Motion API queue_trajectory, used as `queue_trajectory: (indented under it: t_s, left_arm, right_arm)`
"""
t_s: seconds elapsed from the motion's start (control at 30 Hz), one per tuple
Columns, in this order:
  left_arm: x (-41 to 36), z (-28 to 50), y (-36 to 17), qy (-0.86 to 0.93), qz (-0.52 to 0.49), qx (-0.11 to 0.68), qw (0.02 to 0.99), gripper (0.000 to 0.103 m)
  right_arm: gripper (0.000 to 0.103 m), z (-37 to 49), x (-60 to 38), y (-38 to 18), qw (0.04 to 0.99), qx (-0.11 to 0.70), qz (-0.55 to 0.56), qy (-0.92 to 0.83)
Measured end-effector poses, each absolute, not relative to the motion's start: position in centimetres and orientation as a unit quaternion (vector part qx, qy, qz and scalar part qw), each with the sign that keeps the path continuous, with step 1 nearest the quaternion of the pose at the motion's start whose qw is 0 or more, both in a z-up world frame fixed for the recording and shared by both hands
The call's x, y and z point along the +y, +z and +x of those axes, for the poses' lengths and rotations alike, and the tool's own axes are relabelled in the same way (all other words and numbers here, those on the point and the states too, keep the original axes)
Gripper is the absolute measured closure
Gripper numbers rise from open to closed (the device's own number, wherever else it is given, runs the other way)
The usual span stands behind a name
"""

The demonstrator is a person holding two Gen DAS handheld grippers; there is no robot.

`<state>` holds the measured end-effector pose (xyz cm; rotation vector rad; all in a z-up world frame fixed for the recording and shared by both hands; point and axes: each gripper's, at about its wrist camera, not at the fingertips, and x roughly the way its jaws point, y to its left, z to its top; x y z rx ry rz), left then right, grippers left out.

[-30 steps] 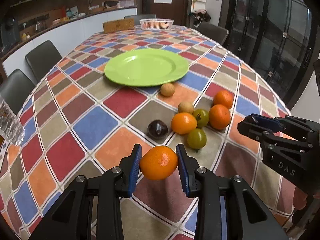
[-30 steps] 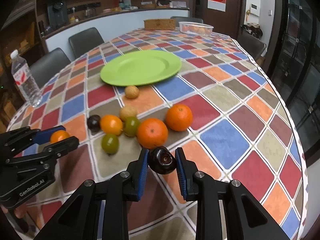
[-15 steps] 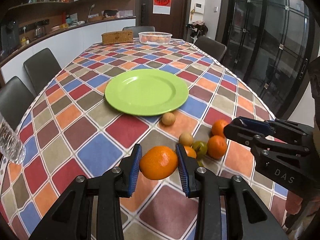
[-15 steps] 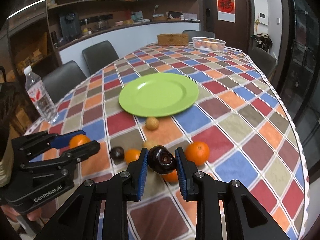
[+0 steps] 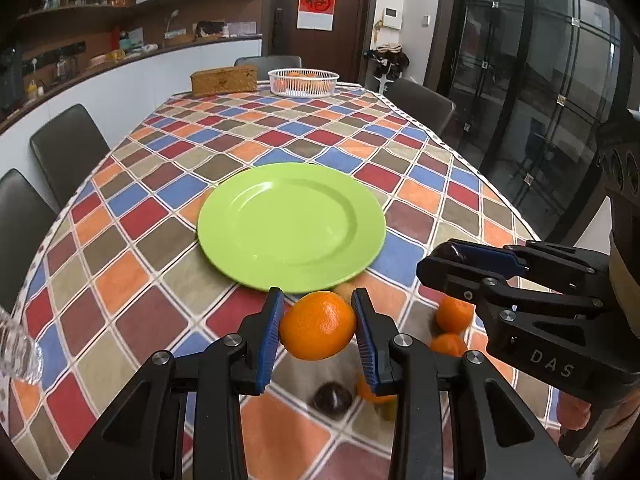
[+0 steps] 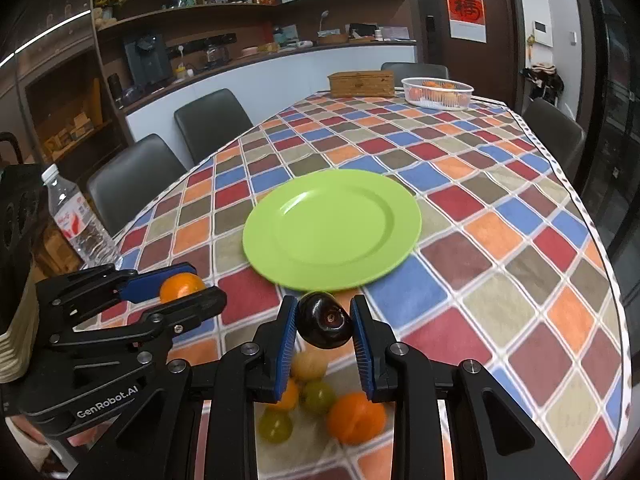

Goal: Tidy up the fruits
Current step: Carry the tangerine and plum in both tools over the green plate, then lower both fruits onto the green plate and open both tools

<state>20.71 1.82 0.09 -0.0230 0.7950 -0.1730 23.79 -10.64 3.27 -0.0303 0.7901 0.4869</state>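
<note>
My left gripper is shut on an orange, held in the air just short of the near rim of the green plate. My right gripper is shut on a dark plum, also lifted, close to the green plate. Each gripper shows in the other's view: the right gripper at the right, the left gripper at the left with its orange. Loose oranges, green fruits and a second dark plum lie on the cloth below the fingers.
The checked tablecloth covers a long table. A white basket of fruit and a woven box stand at the far end. A water bottle stands at the left edge. Dark chairs line the sides.
Both grippers have risen and moved forward toward the plate with their fruit still held. The pile of loose fruit has slid down beneath the fingers in both views.
</note>
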Motion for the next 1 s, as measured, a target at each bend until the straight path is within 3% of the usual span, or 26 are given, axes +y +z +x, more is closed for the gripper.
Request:
queue_trajectory:
  t_s: [0.83, 0.87, 0.93, 1.0]
  left_arm:
    - [4.1, 30.5, -4.3, -0.062, 0.003, 0.437, 0.898, 0.068]
    - [4.1, 30.6, -4.4, -0.058, 0.006, 0.435, 0.898, 0.067]
    - [4.2, 30.6, -4.3, -0.054, 0.006, 0.433, 0.9, 0.054]
    - [4.3, 30.5, -4.2, -0.051, 0.006, 0.43, 0.902, 0.053]
  right_arm:
    - [0.075, 33.9, -7.9, -0.8, 0.868, 0.431, -0.039, 0.243]
    - [0.075, 34.0, -7.8, -0.8, 0.868, 0.431, -0.039, 0.244]
    - [0.074, 34.2, -7.8, -0.9, 0.868, 0.431, -0.039, 0.244]
    - [0.07, 34.4, -7.8, -1.1, 0.868, 0.432, -0.038, 0.242]
